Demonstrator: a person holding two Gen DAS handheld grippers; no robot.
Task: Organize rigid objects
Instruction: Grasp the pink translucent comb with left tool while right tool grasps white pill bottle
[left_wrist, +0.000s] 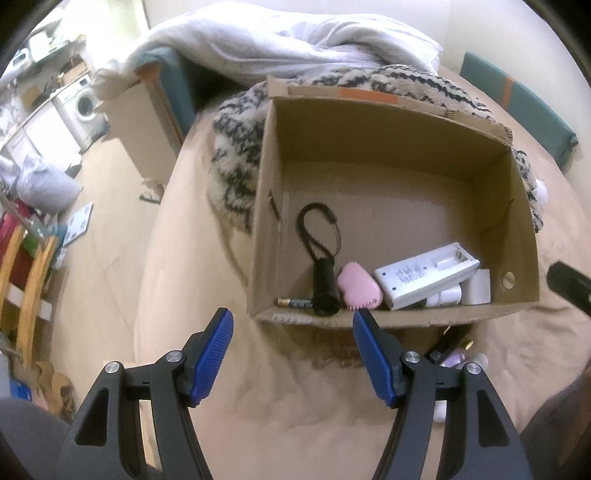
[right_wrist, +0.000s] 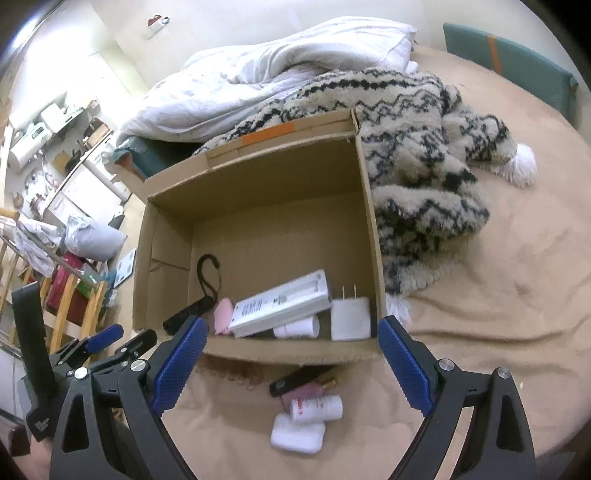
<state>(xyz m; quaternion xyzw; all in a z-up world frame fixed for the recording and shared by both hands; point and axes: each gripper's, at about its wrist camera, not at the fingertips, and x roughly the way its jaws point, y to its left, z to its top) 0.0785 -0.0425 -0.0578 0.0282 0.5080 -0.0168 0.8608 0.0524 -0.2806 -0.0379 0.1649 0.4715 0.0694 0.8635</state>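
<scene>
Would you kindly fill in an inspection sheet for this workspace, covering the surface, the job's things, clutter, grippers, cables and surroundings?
Surface: tan bedspread, wrinkled.
Job's things: open cardboard box holding a black flashlight with wrist loop, a battery, a pink heart-shaped item, a white charger, a white plug adapter and a small white cylinder. Still outside the box: white case, white bottle, dark flat item.
Clutter: patterned blanket and white duvet behind the box.
Grippers: left gripper and right gripper both open, empty.
Cables: nothing seen.
Surroundings: washing machine, wooden rack, cluttered floor.
</scene>
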